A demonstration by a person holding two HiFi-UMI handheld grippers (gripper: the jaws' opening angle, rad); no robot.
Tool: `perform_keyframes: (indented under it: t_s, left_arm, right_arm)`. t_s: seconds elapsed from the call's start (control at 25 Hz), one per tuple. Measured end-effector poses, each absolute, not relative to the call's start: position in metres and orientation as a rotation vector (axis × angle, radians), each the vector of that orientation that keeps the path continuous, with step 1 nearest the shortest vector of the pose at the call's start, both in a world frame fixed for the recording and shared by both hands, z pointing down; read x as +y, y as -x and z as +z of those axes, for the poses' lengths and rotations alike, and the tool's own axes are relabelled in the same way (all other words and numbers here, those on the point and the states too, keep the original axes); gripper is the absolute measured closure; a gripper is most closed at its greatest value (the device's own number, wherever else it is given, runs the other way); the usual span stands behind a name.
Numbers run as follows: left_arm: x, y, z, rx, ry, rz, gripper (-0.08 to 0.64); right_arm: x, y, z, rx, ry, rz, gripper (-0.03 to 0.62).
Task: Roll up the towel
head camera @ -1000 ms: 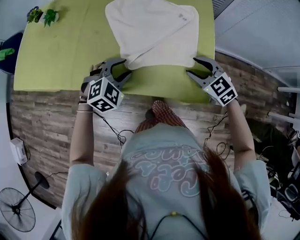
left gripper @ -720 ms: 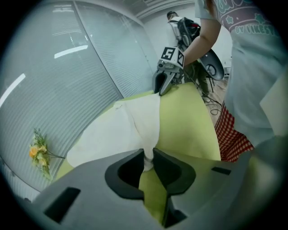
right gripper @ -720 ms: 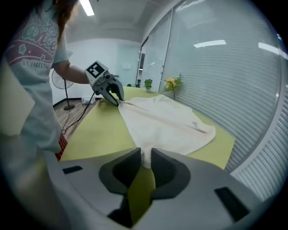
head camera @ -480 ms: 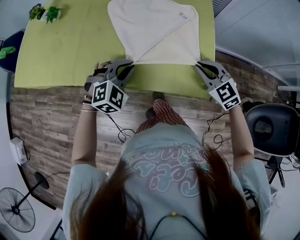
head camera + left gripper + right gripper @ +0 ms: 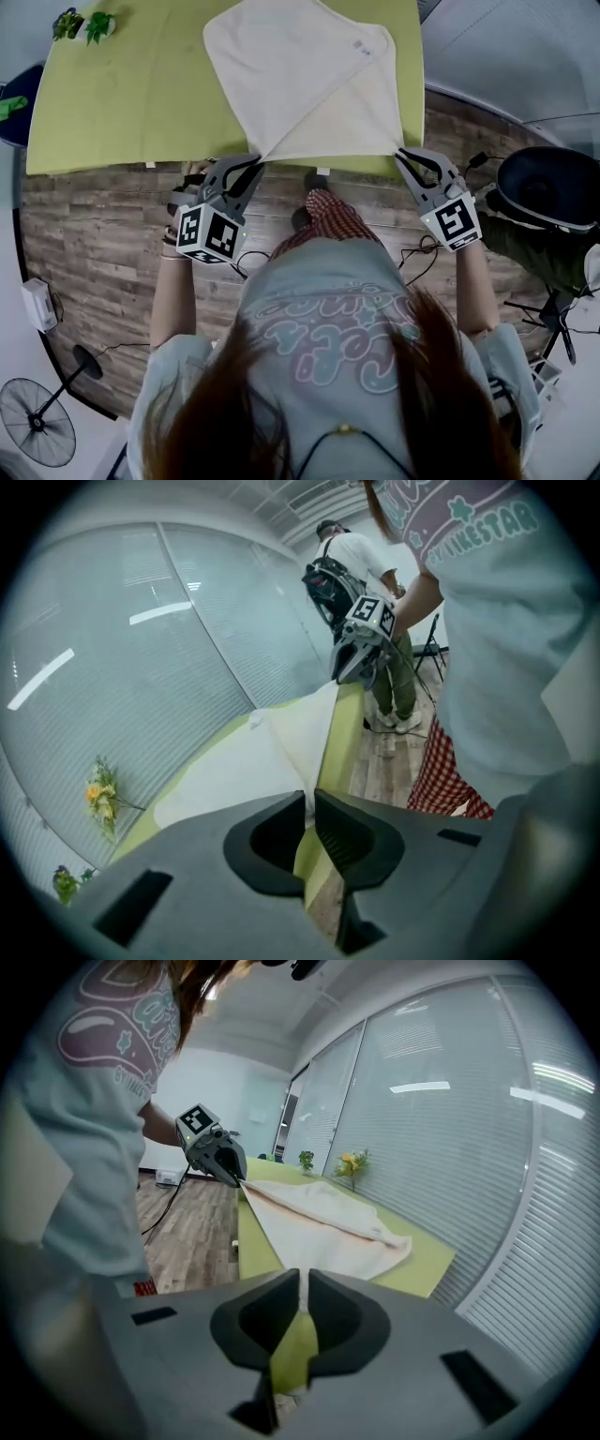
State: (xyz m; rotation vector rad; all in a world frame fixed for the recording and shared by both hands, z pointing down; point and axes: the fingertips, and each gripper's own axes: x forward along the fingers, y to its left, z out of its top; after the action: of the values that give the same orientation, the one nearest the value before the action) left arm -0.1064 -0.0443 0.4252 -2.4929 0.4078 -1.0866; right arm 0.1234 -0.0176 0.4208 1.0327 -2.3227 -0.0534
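- Your left gripper and right gripper, spread a second ago, now have their jaws pressed together, each pinching a near corner of the towel.
- You've drawn the towel taut to the near edge of the bench, probably to straighten it before rolling.
- No containers show, only small plants at the far corner.

A yellow-green tabletop carries two small potted plants at its far left corner. Near left, a black pedestal fan stands on the wood-plank floor.
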Motion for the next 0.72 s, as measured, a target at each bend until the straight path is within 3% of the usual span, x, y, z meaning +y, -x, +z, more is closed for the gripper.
perform_keyframes:
  t_s: [0.48, 0.72]
  left_arm:
    - [-0.079, 0.109, 0.416, 0.433, 2.556, -1.14, 0.523]
    - [-0.041, 0.1, 0.417, 0.083, 2.681, -1.272, 0.523]
  right_arm:
    - [-0.056, -0.123, 0.409, -2.388, -0.949, 0.073, 0.546]
    - [-0.048, -0.126, 0.41, -2.402, -0.793, 0.125, 0.545]
